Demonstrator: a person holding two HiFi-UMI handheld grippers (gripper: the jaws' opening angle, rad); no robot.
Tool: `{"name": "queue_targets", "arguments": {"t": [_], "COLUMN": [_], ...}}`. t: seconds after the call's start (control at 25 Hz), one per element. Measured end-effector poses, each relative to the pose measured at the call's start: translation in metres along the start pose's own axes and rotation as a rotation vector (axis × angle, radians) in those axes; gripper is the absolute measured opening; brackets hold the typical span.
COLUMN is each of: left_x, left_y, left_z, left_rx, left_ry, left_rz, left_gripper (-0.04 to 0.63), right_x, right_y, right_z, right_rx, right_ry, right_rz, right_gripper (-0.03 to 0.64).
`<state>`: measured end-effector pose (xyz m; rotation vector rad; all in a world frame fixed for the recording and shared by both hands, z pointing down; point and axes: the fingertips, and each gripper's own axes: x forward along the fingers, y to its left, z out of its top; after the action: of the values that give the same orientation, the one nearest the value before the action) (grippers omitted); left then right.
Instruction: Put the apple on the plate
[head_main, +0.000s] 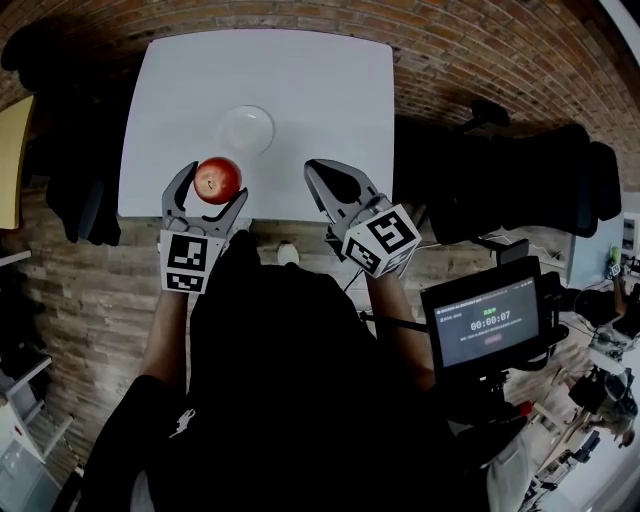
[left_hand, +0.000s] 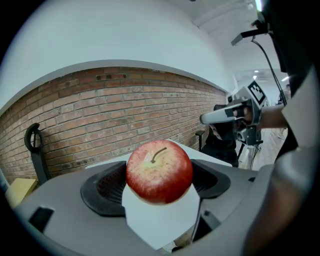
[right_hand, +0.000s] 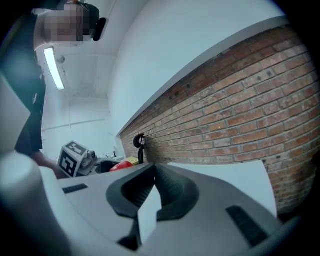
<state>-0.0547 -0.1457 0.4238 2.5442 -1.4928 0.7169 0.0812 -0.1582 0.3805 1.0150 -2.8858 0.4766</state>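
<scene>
A red apple (head_main: 218, 178) sits between the fingers of my left gripper (head_main: 213, 186), which is shut on it above the near edge of the white table (head_main: 300, 80). In the left gripper view the apple (left_hand: 159, 171) fills the gap between the jaws, stem up. A clear glass plate (head_main: 246, 128) lies on the table just beyond the apple. My right gripper (head_main: 314, 167) hovers at the table's near edge to the right, shut with nothing in it (right_hand: 152, 172). From the right gripper view part of the apple (right_hand: 120, 166) shows at left.
Black chairs (head_main: 520, 170) stand right of the table and another dark chair (head_main: 80, 200) at its left. A screen with a timer (head_main: 483, 322) is at my right. A brick wall (left_hand: 100, 120) rises behind the table.
</scene>
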Motion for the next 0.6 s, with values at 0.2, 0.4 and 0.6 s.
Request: {"name": "queue_targets", "arguments": {"t": [0.2,0.4,0.6], "left_x": [0.012,0.027,0.043], "left_y": [0.017,0.03,0.046], "left_z": [0.002,-0.001,-0.017], "left_rx": [0.013,0.011,-0.006], "left_ry": [-0.002,-0.001,0.013], "left_rz": [-0.029,-0.063,-0.101], "left_gripper": [0.403,0.403,0.403], "right_x": [0.016,0.03,0.048], "right_y": [-0.001,-0.004,-0.005], "right_z": [0.005,0.003,0.001], "right_rx": [0.004,0.014,0.013], "right_ry": [-0.004,0.008,0.017], "right_rz": [-0.023,-0.048,-0.073], "right_gripper": [0.003,0.003,0.003]}}
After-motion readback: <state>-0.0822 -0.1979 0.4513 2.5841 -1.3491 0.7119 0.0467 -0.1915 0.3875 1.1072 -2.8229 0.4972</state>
